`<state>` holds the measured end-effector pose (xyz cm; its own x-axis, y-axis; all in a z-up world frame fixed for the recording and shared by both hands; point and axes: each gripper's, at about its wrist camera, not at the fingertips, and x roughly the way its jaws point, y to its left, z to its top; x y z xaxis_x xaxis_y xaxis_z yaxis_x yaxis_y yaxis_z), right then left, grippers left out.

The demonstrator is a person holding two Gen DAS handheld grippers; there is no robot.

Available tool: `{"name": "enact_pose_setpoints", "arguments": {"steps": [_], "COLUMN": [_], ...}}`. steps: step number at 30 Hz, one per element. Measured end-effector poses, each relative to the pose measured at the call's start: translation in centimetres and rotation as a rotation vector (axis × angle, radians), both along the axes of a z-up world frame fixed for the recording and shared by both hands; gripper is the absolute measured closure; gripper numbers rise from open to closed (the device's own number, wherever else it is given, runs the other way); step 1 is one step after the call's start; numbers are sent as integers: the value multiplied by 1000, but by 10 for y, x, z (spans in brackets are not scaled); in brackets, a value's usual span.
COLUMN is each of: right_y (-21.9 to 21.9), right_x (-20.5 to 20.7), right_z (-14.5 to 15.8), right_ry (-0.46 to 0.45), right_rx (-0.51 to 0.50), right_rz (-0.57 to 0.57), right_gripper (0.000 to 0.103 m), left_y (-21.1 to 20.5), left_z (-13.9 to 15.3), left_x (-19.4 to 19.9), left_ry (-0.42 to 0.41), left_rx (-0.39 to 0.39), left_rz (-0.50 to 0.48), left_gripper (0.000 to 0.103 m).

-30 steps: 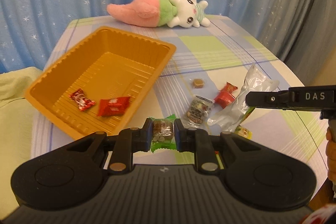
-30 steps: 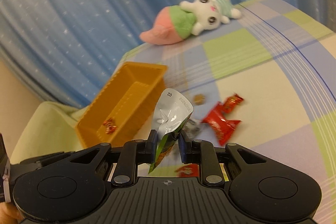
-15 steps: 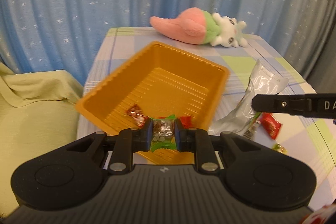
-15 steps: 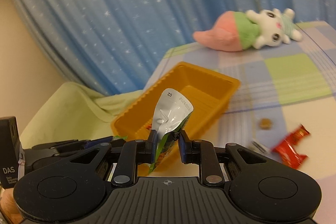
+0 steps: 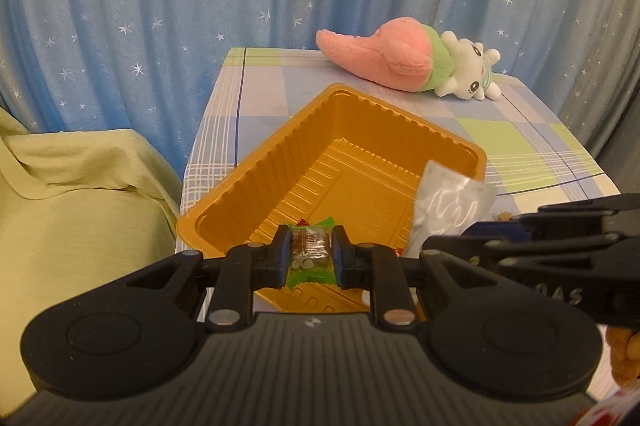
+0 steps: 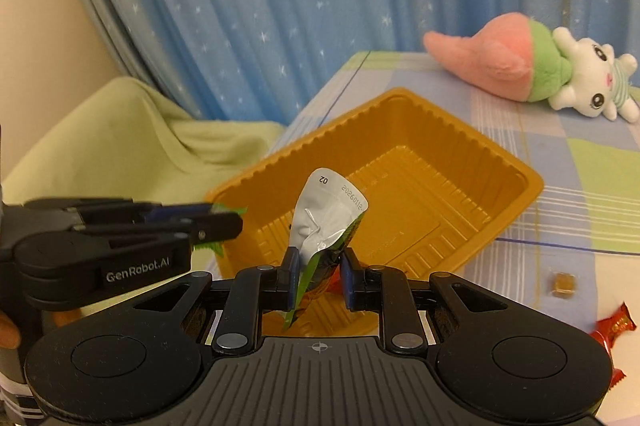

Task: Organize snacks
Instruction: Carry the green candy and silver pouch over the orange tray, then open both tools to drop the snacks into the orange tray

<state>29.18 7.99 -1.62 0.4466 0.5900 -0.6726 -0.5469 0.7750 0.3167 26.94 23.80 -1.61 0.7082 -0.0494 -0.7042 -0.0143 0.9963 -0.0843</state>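
Note:
My left gripper (image 5: 311, 253) is shut on a small green-wrapped candy (image 5: 310, 255) and holds it over the near end of the orange tray (image 5: 304, 130). My right gripper (image 6: 319, 272) is shut on a silver and green snack pouch (image 6: 326, 222), held over the same tray (image 6: 404, 110). The pouch (image 5: 444, 204) shows in the left wrist view, beside the right gripper's body. The left gripper shows at the left of the right wrist view. A red wrapper peeks out low in the tray, mostly hidden.
A pink and green plush toy (image 5: 416, 60) lies at the table's far side. A small brown candy (image 6: 563, 282) and a red wrapped snack (image 6: 612, 330) lie on the checked tablecloth right of the tray. A green-covered seat (image 5: 72, 194) stands left of the table.
Both grippers have moved left from the loose snacks to above the orange tray, each still holding its snack. The right gripper has come close beside the left one.

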Motion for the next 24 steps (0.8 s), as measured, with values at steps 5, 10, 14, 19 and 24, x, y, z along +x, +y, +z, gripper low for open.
{"name": "enact_pose_setpoints", "arguments": {"steps": [5, 10, 14, 19, 24], "right_y": [16, 28, 32, 26, 24], "right_x": [14, 27, 36, 41, 44], "right_z": [-11, -22, -25, -24, -23], "right_ry": [30, 79, 98, 101, 93], "right_rx": [-38, -59, -69, -56, -55], "right_rz": [5, -8, -57, -101, -118], "right_gripper": [81, 81, 81, 62, 57], "left_y": [6, 10, 14, 16, 16], "left_z": [-7, -13, -17, -21, -24], "left_x": [14, 24, 30, 34, 39], "left_ry": [18, 36, 47, 56, 65], "left_rx": [1, -3, -5, -6, -5], "left_rz": [-10, -16, -21, -32, -42], "left_gripper": [84, 84, 84, 84, 84]}}
